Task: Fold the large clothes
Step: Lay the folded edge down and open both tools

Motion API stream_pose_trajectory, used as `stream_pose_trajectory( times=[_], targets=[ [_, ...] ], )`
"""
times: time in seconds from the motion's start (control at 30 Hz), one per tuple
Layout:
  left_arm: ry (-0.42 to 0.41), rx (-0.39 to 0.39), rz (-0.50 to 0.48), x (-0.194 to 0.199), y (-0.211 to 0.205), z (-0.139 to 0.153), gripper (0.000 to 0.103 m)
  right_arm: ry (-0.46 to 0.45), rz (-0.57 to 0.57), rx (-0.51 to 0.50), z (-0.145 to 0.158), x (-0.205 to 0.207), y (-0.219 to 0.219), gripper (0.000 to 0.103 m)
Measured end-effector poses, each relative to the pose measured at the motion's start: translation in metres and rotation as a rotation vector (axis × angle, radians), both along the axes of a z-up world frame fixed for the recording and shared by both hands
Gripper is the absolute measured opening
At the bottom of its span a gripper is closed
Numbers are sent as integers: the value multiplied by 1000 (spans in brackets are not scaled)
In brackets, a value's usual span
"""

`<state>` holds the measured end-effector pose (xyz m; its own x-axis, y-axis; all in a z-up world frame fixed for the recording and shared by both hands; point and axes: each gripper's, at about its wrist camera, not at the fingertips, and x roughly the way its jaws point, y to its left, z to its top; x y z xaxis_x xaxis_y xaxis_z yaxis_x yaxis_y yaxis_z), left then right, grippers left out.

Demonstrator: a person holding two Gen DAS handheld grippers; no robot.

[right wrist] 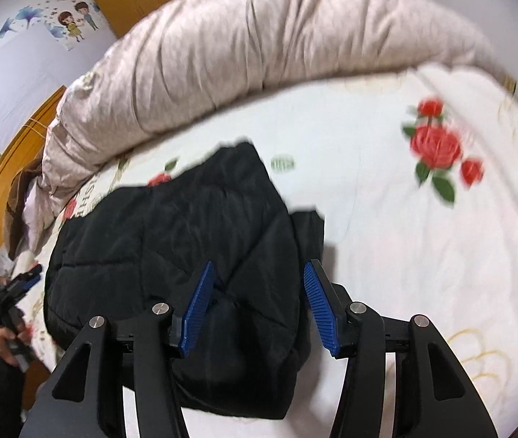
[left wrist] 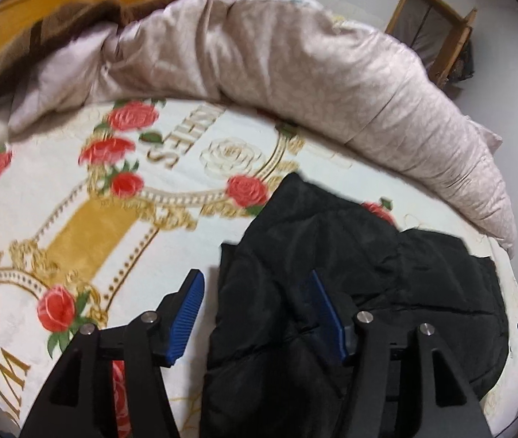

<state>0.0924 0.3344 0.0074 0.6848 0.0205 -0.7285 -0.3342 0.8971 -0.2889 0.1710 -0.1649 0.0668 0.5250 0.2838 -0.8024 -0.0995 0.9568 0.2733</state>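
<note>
Both the left hand-held gripper (left wrist: 255, 314) and right hand-held gripper (right wrist: 257, 306) hover released above the folded black quilted jacket (right wrist: 171, 226) on the rose-patterned bed (right wrist: 386, 219).

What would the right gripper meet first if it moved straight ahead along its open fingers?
Most likely the black padded jacket: the right gripper points onto its near part, with nothing visible between. Depth is unclear.

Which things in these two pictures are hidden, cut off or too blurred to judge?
- Left wrist view: near part of the black jacket, behind the left hand-held gripper and cut by the bottom edge.
- Left wrist view: lettering on the floral blanket, partly under the pink quilt and cut off.
- Right wrist view: jacket's lower edge, behind the right hand-held gripper.
- Right wrist view: roses at right, motion-blurred.
</note>
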Motion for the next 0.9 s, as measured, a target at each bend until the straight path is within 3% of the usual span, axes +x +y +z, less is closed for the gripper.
stream_pose_trajectory(
  times=[0.13, 0.33, 0.5, 0.9],
  targets=[
    [-16, 48, -79, 14, -28, 7, 65, 18, 43, -57, -15, 11, 27, 52],
    [79, 76, -125, 39, -57, -27, 65, 90, 59, -126, -50, 22, 36, 52],
    [87, 86, -123, 37, -60, -29, 66, 80, 68, -142, -43, 17, 35, 52],
    [42, 101, -116, -11, -90, 11, 66, 5, 112, -182, 1, -31, 55, 52]
  ],
)
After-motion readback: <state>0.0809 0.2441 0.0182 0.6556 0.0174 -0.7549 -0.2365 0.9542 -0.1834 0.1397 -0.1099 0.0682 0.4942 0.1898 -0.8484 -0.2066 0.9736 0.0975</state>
